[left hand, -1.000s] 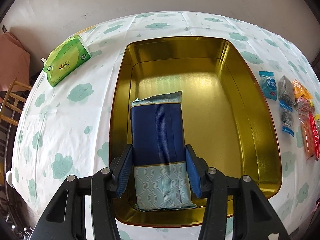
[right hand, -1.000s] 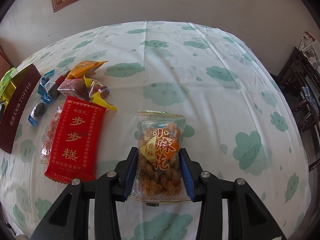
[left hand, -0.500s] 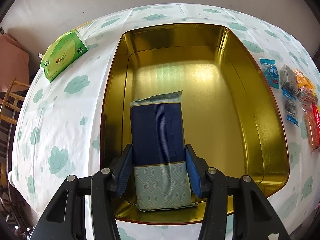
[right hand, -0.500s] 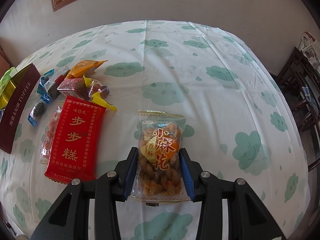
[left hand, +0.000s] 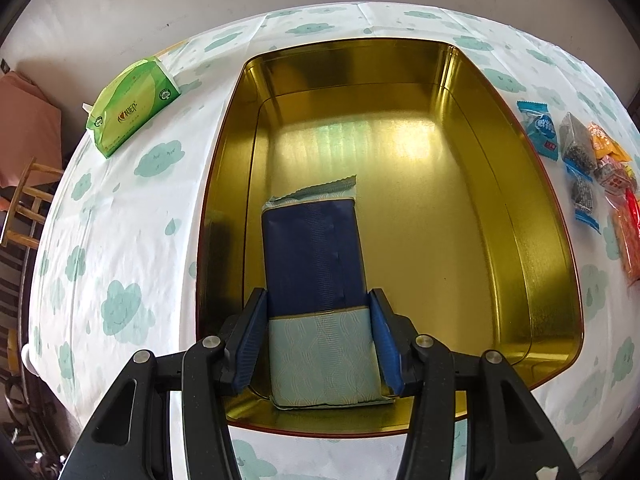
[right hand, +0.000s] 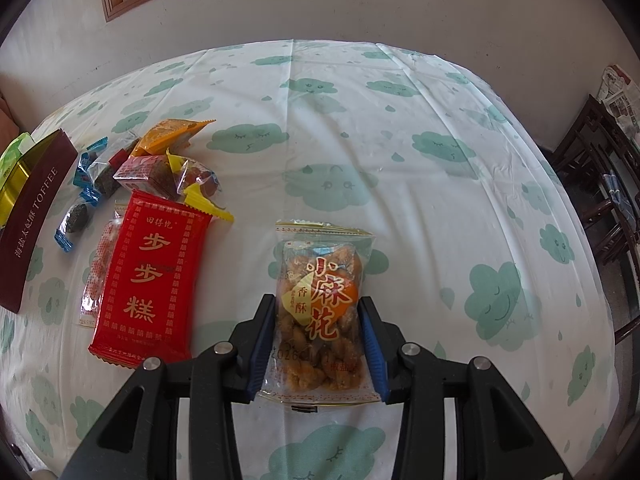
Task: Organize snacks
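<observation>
Two grippers each have a snack between their blue pads. The left gripper (left hand: 318, 340) clamps a blue packet (left hand: 316, 264) by its pale lower part, one pad tight against each long side, and the packet runs straight ahead from the jaws down into the gold tin (left hand: 532, 240), toward its near left part. Whether the packet's underside rests on the tin floor I cannot tell. The tin sits on the cloud-print tablecloth (left hand: 132, 240), with a green tissue pack (left hand: 132, 106) well off to its left near the table edge and a row of small wrapped sweets (left hand: 576, 156) just outside its right wall. The right gripper (right hand: 318, 340) is closed on a clear bag of fried twists (right hand: 320, 308), pads pressing its two sides near the lower half, and the bag's sealed top points away from the jaws; it lies on or just over the tablecloth (right hand: 440, 184), which one I cannot say. Left of that bag, apart from it, lies a red cake packet (right hand: 150, 284), partly covering an orange-filled clear packet (right hand: 98, 276). Beyond the red one is a loose heap of small snacks (right hand: 160, 164), and the tin's maroon outer wall (right hand: 34, 220) shows at the far left.
</observation>
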